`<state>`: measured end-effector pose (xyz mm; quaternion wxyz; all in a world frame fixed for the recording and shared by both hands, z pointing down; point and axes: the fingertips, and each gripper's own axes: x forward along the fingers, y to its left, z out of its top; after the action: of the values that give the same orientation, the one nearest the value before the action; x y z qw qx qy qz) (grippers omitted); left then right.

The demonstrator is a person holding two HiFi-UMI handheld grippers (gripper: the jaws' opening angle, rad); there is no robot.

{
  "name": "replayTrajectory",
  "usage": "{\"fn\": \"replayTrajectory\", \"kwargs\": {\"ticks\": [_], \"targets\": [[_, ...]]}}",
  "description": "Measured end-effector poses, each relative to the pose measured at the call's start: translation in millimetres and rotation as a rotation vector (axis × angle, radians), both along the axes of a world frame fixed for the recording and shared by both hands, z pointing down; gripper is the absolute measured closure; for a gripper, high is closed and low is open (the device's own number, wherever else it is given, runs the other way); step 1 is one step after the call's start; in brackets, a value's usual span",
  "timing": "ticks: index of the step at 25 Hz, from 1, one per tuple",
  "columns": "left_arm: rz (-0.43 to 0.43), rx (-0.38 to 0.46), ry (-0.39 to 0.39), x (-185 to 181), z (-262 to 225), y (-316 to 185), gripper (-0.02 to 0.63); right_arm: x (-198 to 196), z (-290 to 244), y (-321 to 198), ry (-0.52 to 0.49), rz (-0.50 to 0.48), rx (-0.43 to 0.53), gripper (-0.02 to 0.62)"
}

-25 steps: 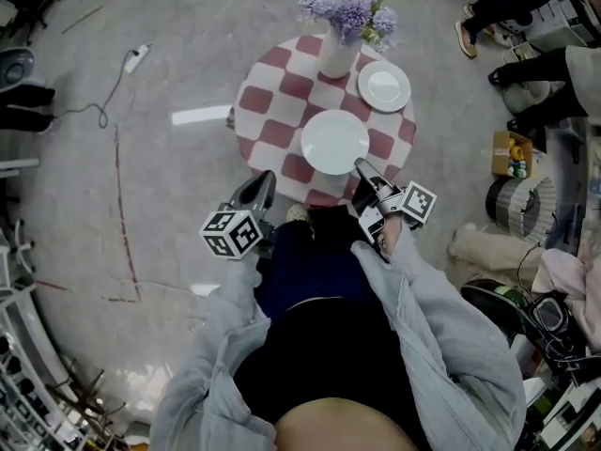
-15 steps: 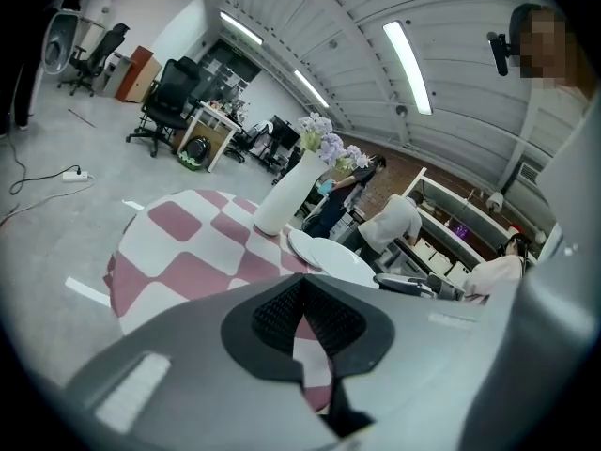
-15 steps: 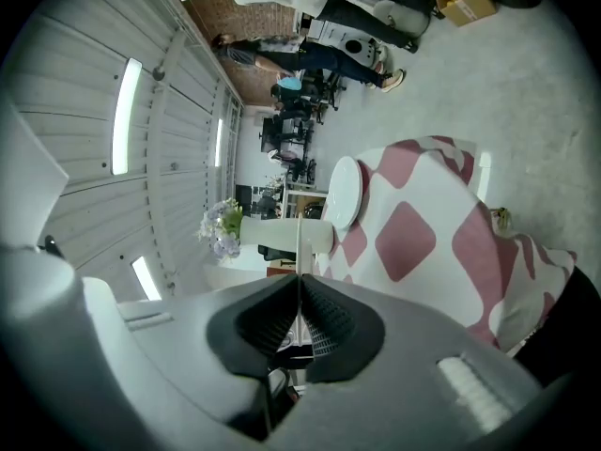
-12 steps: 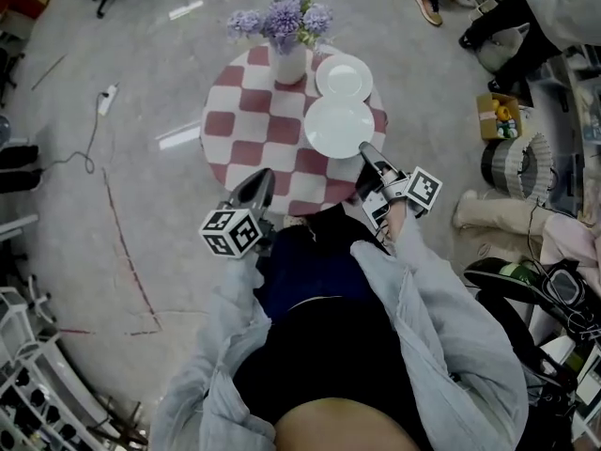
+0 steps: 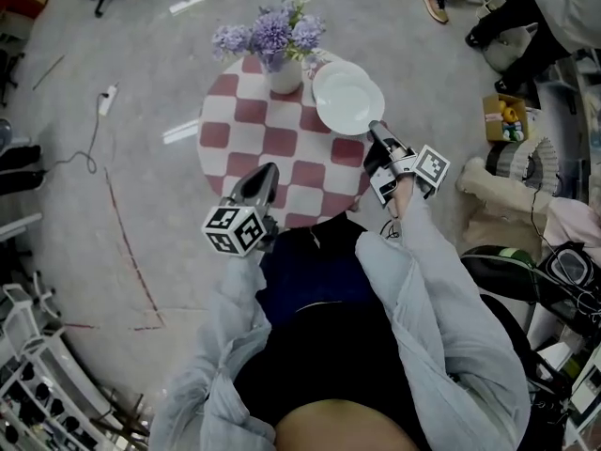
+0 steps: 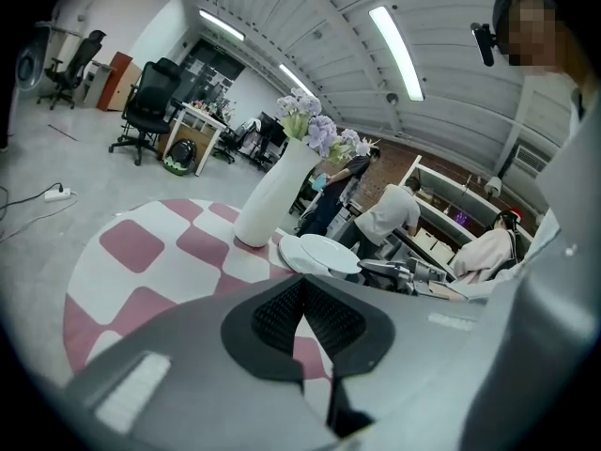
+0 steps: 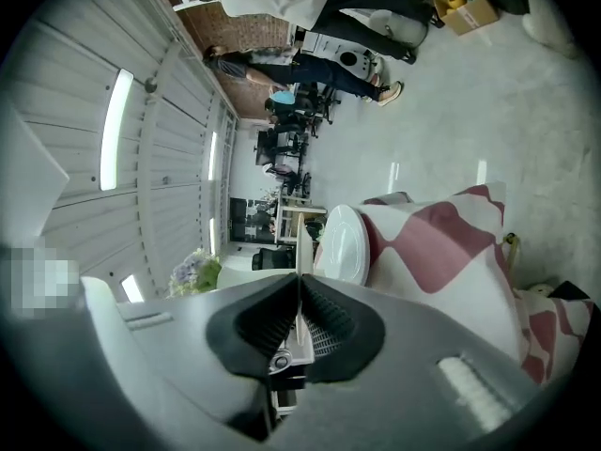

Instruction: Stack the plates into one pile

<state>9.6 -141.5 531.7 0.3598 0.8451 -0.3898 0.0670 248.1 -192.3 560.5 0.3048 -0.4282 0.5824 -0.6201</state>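
left gripper [image 5: 267, 172]: jaws pressed together, nothing between them, tilted slightly down, held close to the body | right gripper [image 5: 375, 130]: jaws clamped on the rim of a white plate [image 5: 344, 100], reached further forward | arms: grey sleeves [image 5: 427, 294], right more extended

Sleeves [image 5: 427, 289]: light grey, loose, creased cloth on both arms.
Clothing: black top [image 5: 319, 365], with a dark navy garment [image 5: 315, 266] below it.
Left gripper [image 6: 302, 289]: smooth grey shell, black pads with fine ribbing, a pale ridged strip on the shell's side.
Right gripper [image 7: 299, 294]: same grey shell and black ribbed pads, with a bright metal fitting behind them.
Marker cubes [image 5: 232, 230]: white faces with black square patterns, one on each gripper.
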Motion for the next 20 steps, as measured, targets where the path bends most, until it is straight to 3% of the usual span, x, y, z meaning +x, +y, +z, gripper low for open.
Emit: {"fn": "replayTrajectory", "kwargs": {"ticks": [13,20], "targets": [[-0.076,-0.041,-0.031,-12.2,6.4,2.8,0.595,6.0,29.4,-52.3,0.035,-0.033,-0.07,0.577],[-0.105,-0.05,-0.03,-18.7,10.5,9.8,0.595,11.6,54.3,-51.7,0.136,-0.009,-0.207,0.58]]}}
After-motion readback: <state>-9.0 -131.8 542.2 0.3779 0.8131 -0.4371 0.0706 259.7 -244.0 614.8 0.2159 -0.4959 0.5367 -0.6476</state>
